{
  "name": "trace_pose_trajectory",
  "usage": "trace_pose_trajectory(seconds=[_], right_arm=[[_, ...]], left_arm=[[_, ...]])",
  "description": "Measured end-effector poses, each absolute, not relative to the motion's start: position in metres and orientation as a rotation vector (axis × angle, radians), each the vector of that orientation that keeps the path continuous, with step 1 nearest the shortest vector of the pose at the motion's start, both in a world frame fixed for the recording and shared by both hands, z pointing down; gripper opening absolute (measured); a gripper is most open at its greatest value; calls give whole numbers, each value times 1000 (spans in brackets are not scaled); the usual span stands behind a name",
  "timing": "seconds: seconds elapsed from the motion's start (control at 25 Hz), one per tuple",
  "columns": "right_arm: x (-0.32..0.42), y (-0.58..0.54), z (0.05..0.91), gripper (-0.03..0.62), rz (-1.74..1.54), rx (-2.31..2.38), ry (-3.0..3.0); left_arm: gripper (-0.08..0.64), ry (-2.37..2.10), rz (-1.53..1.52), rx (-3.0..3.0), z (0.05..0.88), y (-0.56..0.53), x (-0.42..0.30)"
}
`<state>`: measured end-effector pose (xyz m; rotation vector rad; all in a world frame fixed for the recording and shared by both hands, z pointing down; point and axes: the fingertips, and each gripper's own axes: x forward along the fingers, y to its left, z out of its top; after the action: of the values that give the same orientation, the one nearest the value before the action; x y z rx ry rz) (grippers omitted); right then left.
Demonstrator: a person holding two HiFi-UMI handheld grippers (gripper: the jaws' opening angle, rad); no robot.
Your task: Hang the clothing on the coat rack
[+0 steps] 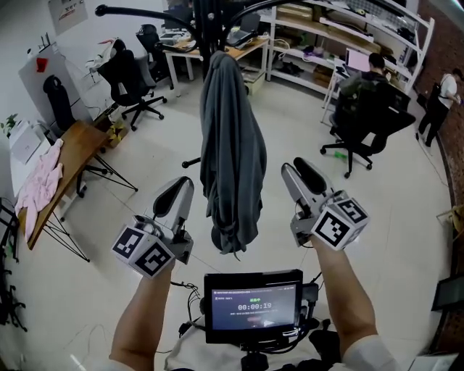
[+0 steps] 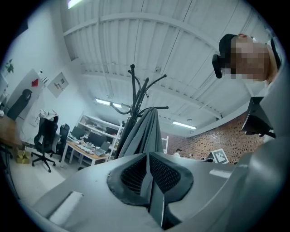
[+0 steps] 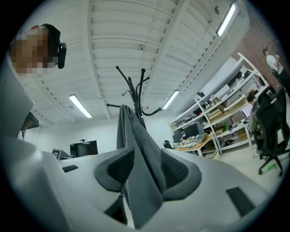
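Head view: limp grey clothing (image 1: 230,159) on black curved-armed coat rack (image 1: 138,11)

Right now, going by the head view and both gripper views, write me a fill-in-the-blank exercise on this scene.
1. The grey garment hangs on the black ____.
2. The left gripper has its jaws ____, with nothing between them.
3. The cloth lying on the wooden table is ____.
Missing words: coat rack; shut; pink.
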<state>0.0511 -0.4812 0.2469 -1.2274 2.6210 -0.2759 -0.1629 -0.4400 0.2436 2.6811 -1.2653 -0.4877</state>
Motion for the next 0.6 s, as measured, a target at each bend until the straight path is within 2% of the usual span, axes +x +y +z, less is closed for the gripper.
trace_pose_trajectory(seconds=[0.36, 0.4, 0.6], right_arm=[[44, -449, 264, 165, -216, -1154, 2737], [44, -446, 265, 129, -217, -1144, 2747], [41, -432, 276, 126, -240, -1117, 2789]], left_arm=[[0, -1273, -444, 2636, 263, -410, -147], [0, -1281, -439, 2629, 265, -407, -146], [0, -1319, -420, 2589, 276, -388, -143]])
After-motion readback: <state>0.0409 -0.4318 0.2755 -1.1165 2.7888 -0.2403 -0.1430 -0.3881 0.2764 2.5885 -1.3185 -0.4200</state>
